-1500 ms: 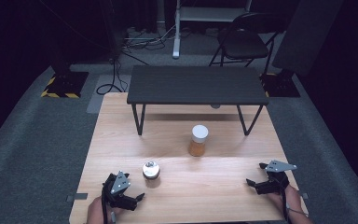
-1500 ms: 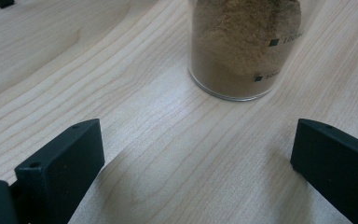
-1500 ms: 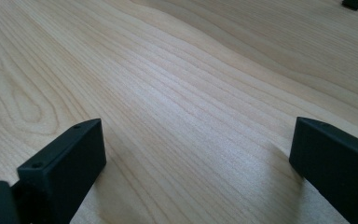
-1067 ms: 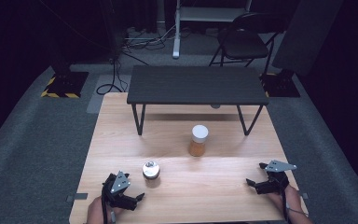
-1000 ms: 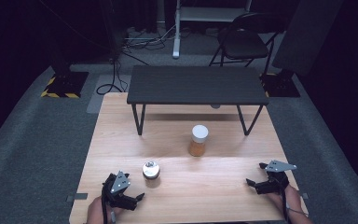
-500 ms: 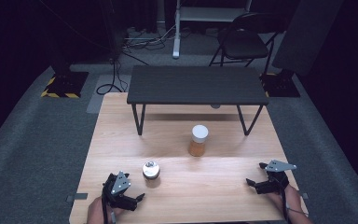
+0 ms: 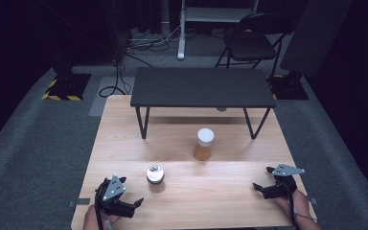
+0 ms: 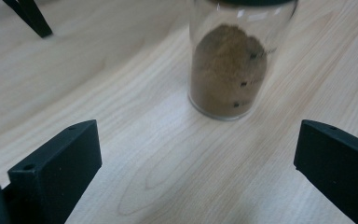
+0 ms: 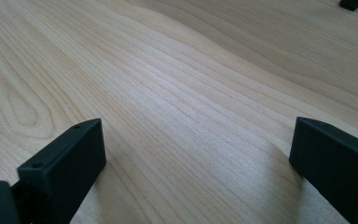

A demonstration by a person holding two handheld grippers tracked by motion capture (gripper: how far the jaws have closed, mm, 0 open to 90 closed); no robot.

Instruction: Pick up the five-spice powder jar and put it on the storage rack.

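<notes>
The small glass jar of brown powder stands near the counter's front-left corner, just ahead of the left gripper, whose jaws have just been opening wide, nothing between them.

A small clear glass jar of brown powder, capped with a shiny lid, stands upright on the near left of the light wooden table. Seen close, the powder is heaped unevenly against the glass, filling the lower half.
</notes>
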